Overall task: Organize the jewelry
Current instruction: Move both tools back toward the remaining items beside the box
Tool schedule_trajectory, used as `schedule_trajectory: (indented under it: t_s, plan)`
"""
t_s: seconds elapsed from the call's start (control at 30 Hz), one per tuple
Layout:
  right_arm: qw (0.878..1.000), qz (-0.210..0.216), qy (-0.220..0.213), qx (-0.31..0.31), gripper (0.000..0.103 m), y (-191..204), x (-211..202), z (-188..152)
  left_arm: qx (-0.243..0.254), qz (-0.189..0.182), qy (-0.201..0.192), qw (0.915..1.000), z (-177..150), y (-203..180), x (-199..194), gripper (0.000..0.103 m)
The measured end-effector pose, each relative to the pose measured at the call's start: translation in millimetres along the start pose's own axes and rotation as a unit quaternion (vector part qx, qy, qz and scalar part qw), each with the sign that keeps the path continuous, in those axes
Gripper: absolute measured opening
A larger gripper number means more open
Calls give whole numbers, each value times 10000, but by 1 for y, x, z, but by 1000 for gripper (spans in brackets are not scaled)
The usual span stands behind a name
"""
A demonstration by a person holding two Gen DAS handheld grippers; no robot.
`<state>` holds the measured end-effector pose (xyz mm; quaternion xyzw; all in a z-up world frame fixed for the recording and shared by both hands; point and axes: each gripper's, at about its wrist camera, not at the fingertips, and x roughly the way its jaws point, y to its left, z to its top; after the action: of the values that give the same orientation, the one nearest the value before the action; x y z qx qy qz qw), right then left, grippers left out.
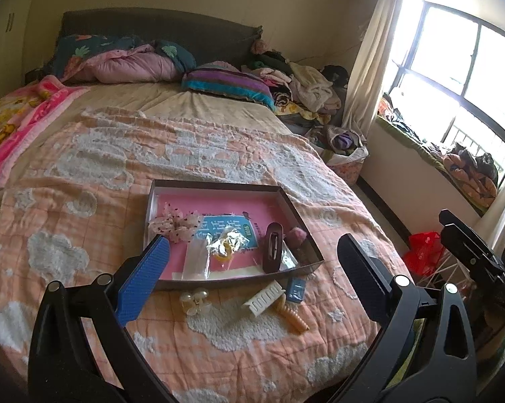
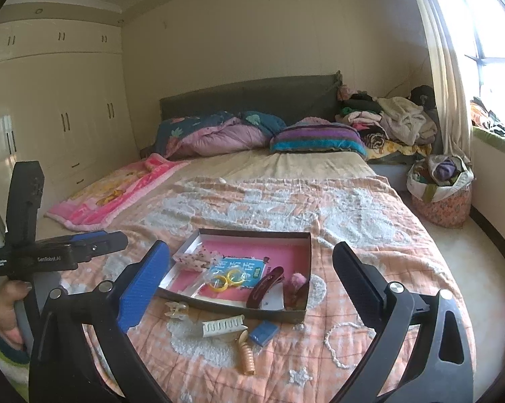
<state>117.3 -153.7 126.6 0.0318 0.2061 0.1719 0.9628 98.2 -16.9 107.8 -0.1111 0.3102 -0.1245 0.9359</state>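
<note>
A shallow box (image 1: 294, 206) (image 2: 309, 268) with a pink floor lies on the orange quilt. Inside are a white bow (image 1: 175, 225), a blue card (image 1: 215, 226), bagged yellow rings (image 2: 227, 278), a dark brown hair clip (image 1: 272, 247) (image 2: 264, 287) and a pink pompom (image 1: 296, 235). On the quilt in front lie a clear claw clip (image 1: 193, 300) (image 2: 176, 309), a white comb clip (image 1: 266, 297) (image 2: 222, 325), a small blue piece (image 1: 296, 289) (image 2: 264, 332) and a tan spiral clip (image 1: 292, 317) (image 2: 247, 354). My left gripper (image 1: 252, 268) and right gripper (image 2: 250, 272) are both open and empty, above the near edge.
The quilt (image 1: 118, 154) covers a bed with pillows (image 1: 225, 84) and a clothes pile (image 1: 306, 84) at the head. A floral basket (image 2: 440, 191) stands on the floor at the right. A wardrobe (image 2: 51, 117) is at the left, a window (image 1: 460, 67) at the right.
</note>
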Motion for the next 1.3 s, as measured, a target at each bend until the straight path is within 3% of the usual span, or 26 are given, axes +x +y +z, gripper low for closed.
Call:
schedule_trajectory:
  t_s: [0.3, 0.67, 0.97, 1.3]
  plan:
    - [10000, -47, -48, -70, 97, -8, -18, -7, 17, 64, 30, 10000, -6, -7, -7, 93]
    - [9997, -204, 108, 17, 98, -24, -20, -23, 551, -40, 382, 9977, -27, -39, 9, 93]
    - [9994, -289, 172, 51, 98, -29, -24, -32, 1125, -223, 581, 9917, -46, -71, 19, 93]
    - [9983, -424, 398, 68, 98, -35, -18, -49, 1566, -59, 1070, 9818, -86, -72, 44, 93]
